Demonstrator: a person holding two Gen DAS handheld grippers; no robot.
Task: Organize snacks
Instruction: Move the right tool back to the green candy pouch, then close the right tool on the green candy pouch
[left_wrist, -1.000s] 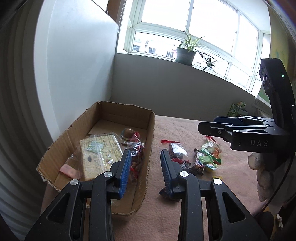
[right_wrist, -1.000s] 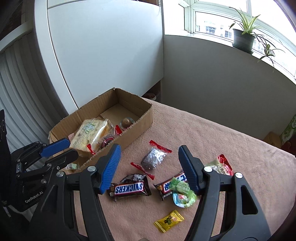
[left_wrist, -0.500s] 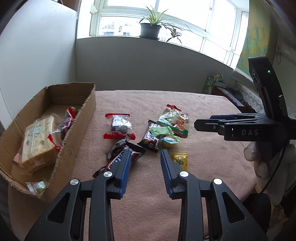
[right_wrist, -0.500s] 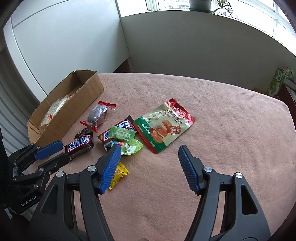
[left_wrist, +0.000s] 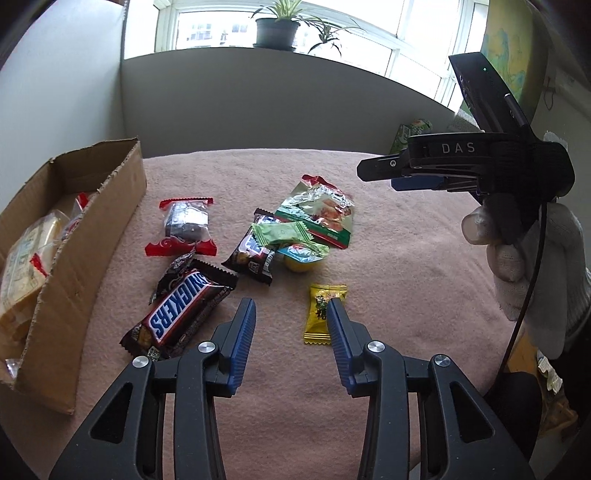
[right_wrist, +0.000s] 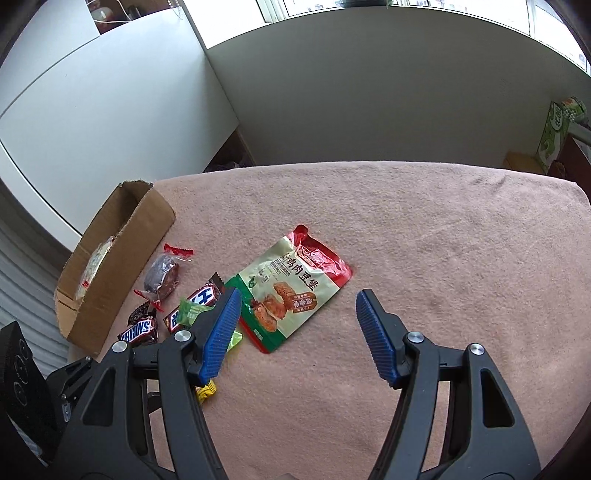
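Loose snacks lie on the pink cloth: a Snickers bar (left_wrist: 181, 314), a second chocolate bar (left_wrist: 251, 254), a red-ended clear packet (left_wrist: 186, 225), a green wrapper (left_wrist: 282, 234) and a yellow candy (left_wrist: 319, 314). My left gripper (left_wrist: 291, 306) hovers low between the Snickers bar and the yellow candy. Its jaws are opening and hold nothing; the candy lies just outside the right finger. My right gripper (right_wrist: 299, 295) stands open above the green and red pouch (right_wrist: 295, 280), nothing gripped. The cardboard box (left_wrist: 92, 229) at the left holds several snacks.
A gloved hand (left_wrist: 517, 251) holds the right gripper (left_wrist: 376, 175) at the right of the left wrist view. Green cartons (right_wrist: 557, 129) stand past the table's far right corner. A potted plant (left_wrist: 277, 26) sits on the windowsill. A white panel rises behind the box.
Both grippers have swung from the box to the right over the loose snacks and come lower. The left jaws stand wider than before.
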